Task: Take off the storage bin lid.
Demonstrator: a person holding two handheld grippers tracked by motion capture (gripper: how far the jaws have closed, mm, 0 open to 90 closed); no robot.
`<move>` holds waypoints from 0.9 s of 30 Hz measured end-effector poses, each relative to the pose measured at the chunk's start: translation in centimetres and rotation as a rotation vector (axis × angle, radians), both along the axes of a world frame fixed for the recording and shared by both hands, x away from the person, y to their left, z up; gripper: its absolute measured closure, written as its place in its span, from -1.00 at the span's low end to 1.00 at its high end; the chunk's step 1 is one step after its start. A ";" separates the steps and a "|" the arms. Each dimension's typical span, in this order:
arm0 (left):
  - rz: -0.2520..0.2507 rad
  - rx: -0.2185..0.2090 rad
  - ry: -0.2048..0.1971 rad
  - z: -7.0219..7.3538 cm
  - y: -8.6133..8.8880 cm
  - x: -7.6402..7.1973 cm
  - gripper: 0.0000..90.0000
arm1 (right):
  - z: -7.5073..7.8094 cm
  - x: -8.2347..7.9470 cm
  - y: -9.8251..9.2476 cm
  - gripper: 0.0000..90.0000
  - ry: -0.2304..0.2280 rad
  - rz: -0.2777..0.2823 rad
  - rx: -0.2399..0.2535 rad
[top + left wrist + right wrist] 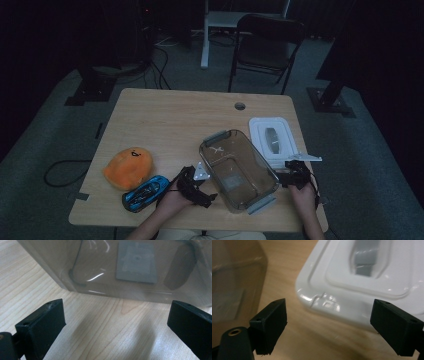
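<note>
The clear smoky plastic storage box [239,170] sits on the wooden tabletop [170,120] between the two claws. The left claw [117,322] gapes empty just before its wall. The right claw [329,322], also wide apart and empty, faces the white plastic lid [372,280] beside the box.
</note>
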State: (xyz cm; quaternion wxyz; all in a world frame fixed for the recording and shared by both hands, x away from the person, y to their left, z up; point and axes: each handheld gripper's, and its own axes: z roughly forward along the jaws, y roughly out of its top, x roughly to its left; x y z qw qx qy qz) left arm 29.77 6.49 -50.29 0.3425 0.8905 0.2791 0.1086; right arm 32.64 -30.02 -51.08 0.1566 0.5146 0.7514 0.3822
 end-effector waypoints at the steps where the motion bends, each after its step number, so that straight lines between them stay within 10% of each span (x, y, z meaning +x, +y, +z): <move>1: -0.003 -0.003 0.000 0.0 0.0 0.0 -0.96 | -0.1 -0.2 0.1 -0.70 0.003 0.010 0.002; 27: -0.009 0.066 -0.005 1.1 0.6 1.8 -0.96 | -0.6 -1.9 1.9 -0.65 0.040 0.181 0.053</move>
